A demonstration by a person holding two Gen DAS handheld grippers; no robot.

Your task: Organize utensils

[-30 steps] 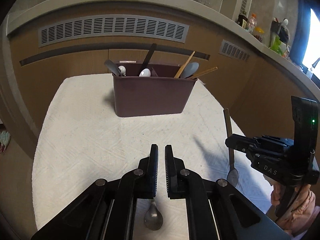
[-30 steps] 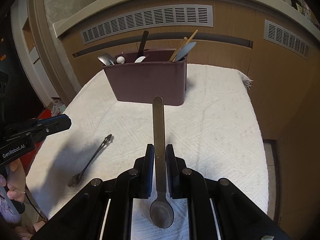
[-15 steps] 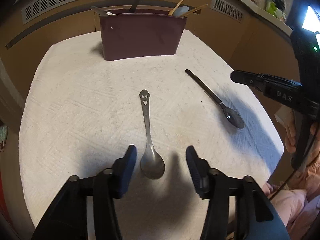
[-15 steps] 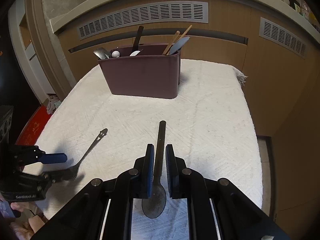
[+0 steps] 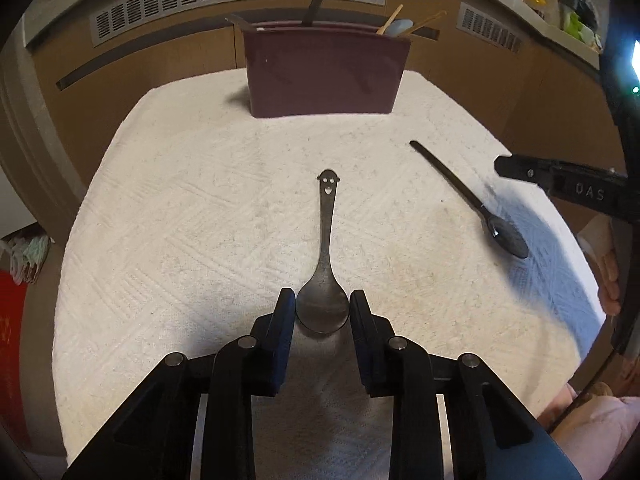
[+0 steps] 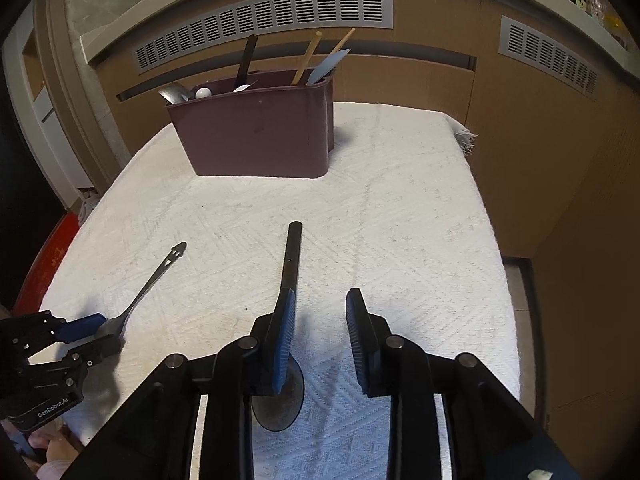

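Note:
A metal spoon with a smiley-face handle lies on the white towel. My left gripper is down at the towel. Its jaws are closing, and both pads touch the sides of the spoon's bowl. From the right wrist view the same spoon runs into the left gripper. A dark spoon lies flat on the towel, its handle passing under the left finger of my right gripper. Those jaws are opening and grip nothing. The maroon utensil holder stands at the towel's far end.
The holder contains spoons, chopsticks and a dark handle. Wooden cabinet fronts with grey vents curve behind it. The towel's fringed corner marks the table's right edge. A hand holds the right gripper beside the dark spoon.
My left gripper sank to the towel, opened wide, then narrowed around the smiley spoon's bowl. My right gripper lowered the dark spoon flat onto the towel and spread its jaws off it.

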